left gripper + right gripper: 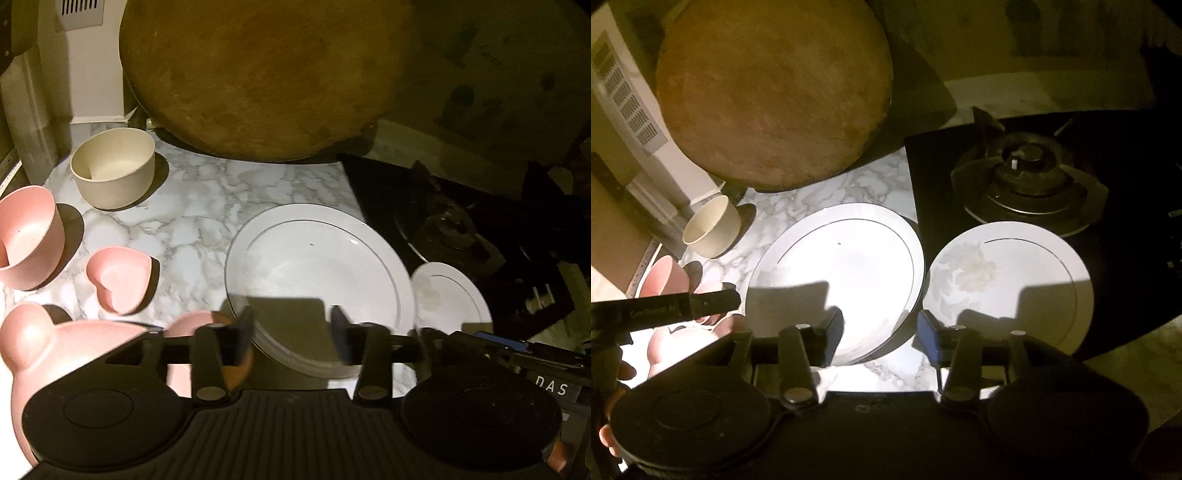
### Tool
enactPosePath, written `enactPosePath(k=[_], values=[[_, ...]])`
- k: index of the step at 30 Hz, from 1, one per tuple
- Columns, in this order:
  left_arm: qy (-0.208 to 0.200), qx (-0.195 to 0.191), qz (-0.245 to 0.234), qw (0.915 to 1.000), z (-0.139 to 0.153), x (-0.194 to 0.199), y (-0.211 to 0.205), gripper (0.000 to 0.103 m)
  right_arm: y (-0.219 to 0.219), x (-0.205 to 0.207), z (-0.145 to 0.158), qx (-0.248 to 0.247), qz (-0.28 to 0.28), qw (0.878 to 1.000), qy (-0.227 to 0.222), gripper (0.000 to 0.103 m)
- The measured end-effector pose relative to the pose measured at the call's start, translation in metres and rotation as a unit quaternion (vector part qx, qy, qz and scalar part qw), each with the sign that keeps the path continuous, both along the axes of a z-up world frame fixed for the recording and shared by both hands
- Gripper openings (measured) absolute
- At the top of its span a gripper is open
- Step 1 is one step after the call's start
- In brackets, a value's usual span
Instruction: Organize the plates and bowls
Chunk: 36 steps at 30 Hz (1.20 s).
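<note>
A stack of large white plates [317, 269] [842, 273] lies on the marble counter [192, 206]. A smaller white plate [448, 295] [1015, 273] lies to its right, partly on the black stove. A cream bowl [114, 170] [713, 229], a pink round bowl [26, 236], a pink heart bowl [120, 278] and a pink bear-eared dish [48, 354] sit at the left. My left gripper [291, 338] is open and empty over the large plates' near rim. My right gripper [882, 338] is open and empty, between the two plates' near rims.
A large round wooden board [266, 77] [772, 92] leans against the back wall. A black gas stove [480, 229] with a burner [1023, 177] fills the right side. A white vented appliance [624, 103] stands at the far left.
</note>
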<state>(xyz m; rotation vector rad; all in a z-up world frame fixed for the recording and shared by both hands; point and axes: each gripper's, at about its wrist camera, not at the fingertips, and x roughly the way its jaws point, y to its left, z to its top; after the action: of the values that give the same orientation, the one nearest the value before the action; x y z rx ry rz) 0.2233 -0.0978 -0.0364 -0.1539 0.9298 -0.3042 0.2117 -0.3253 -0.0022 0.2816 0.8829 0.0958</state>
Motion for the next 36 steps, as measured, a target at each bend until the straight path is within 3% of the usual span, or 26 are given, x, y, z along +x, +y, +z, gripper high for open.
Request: enactPosePath(k=[9, 13, 23, 36], values=[[-0.026, -0.01, -0.033, 0.9991, 0.012, -0.049, -0.011, 0.056, -0.004, -0.048, 0.017, -0.015, -0.015, 0.999, -0.033, 0.067], [-0.045, -0.013, -0.046, 0.9978, 0.017, -0.071, -0.02, 0.074, -0.009, -0.068, 0.024, -0.023, -0.024, 0.998, -0.046, 0.073], [-0.067, -0.009, -0.035, 0.9971, 0.025, -0.094, -0.046, 0.079, -0.034, -0.091, 0.039, -0.056, -0.032, 0.994, -0.085, 0.102], [-0.001, -0.026, 0.023, 0.9994, -0.006, -0.064, -0.117, 0.079, -0.121, -0.031, 0.018, -0.052, -0.027, 0.998, -0.014, 0.1]])
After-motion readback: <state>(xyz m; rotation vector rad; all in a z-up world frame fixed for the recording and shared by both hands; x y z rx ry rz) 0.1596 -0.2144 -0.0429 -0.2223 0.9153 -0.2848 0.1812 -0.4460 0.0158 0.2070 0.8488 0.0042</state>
